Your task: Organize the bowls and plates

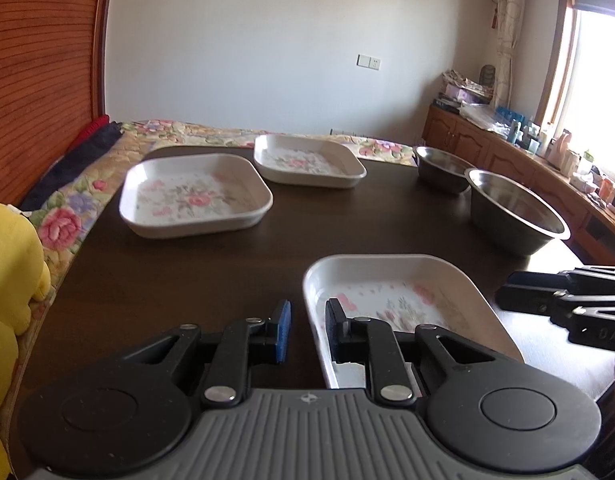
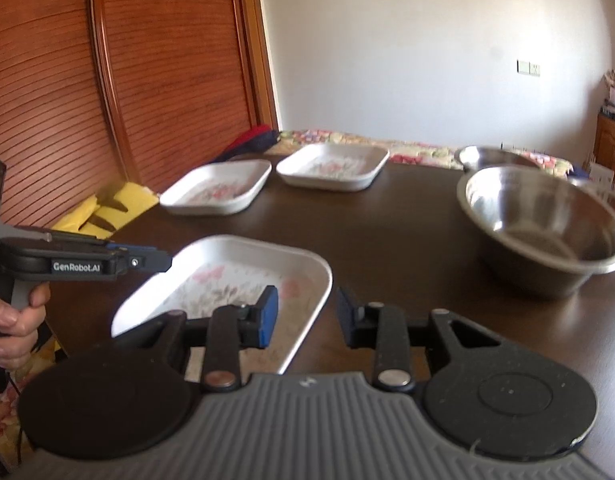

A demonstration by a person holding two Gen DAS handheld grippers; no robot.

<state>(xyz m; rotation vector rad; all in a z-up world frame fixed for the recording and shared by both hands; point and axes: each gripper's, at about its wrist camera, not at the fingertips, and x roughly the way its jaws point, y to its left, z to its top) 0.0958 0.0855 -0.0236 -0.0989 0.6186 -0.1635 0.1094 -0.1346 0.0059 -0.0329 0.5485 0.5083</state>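
Observation:
Three white square plates with flower prints lie on a dark table (image 1: 187,280). The near plate (image 1: 395,292) (image 2: 227,276) lies right in front of both grippers. My left gripper (image 1: 307,328) (image 2: 159,261) is open, its fingers straddling that plate's left rim. My right gripper (image 2: 307,316) (image 1: 507,290) is open too, with the plate's right rim between its fingers. The second plate (image 1: 195,196) (image 2: 219,192) and the third plate (image 1: 307,160) (image 2: 331,166) lie farther back. A large steel bowl (image 1: 511,208) (image 2: 543,224) stands at the right, a smaller steel bowl (image 1: 443,168) (image 2: 491,158) behind it.
A yellow plush toy (image 1: 11,280) and a floral bed cover (image 1: 67,216) border the table's left and far sides. A wooden slatted door (image 2: 67,100) rises at the left. A cluttered wooden cabinet (image 1: 507,148) runs under the window. A hand (image 2: 15,320) grips the left gripper's handle.

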